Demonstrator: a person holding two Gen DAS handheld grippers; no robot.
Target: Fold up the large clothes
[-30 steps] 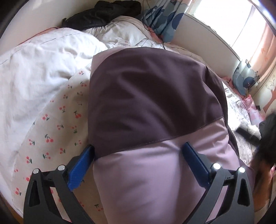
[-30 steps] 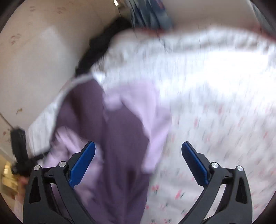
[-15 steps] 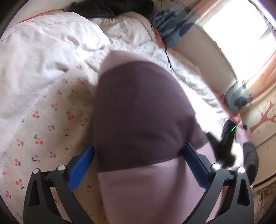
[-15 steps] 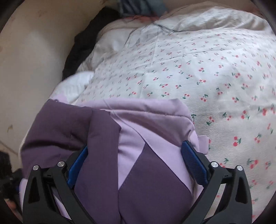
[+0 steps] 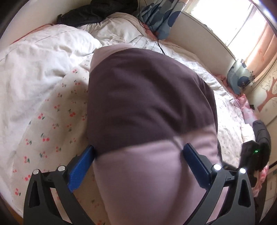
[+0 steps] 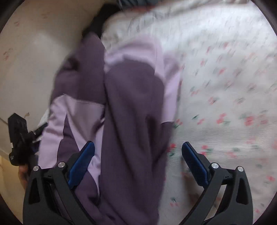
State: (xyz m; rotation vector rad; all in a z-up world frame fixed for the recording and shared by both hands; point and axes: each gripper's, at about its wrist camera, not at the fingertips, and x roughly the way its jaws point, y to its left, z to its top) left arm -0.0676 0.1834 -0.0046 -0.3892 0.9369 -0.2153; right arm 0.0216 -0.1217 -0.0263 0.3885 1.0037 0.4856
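No brand, label or legible writing shows in either view. Left wrist view: at the left of the frame a white duvet [image 5: 43,72] lies bunched on the bed, beside a cherry-print sheet [image 5: 52,124] that runs to the lower left. The left gripper [image 5: 137,163] occupies the bottom of the frame, pointing forward along the bed; its jaws stand wide apart, with the blue pads on either side of the garment [image 5: 147,112], a two-tone jacket of dark purple above a pale lilac panel, which fills the centre of the frame and bulges up between them. Whether the pads touch the cloth cannot be told. At the upper centre lie dark clothing [image 5: 97,12] and a blue patterned curtain [image 5: 161,19]; at the upper right is a bright window [image 5: 233,22]. Right wrist view, blurred by motion: at the left edge the other gripper unit [image 6: 18,138] appears, held in a hand at the lower left. The garment [image 6: 131,112] lies folded lengthwise from upper centre to bottom centre, on the cherry-print sheet [image 6: 225,112] that fills the right of the frame. The right gripper [image 6: 137,162] points down over the garment's lower edge, jaws wide apart and clamped on nothing.
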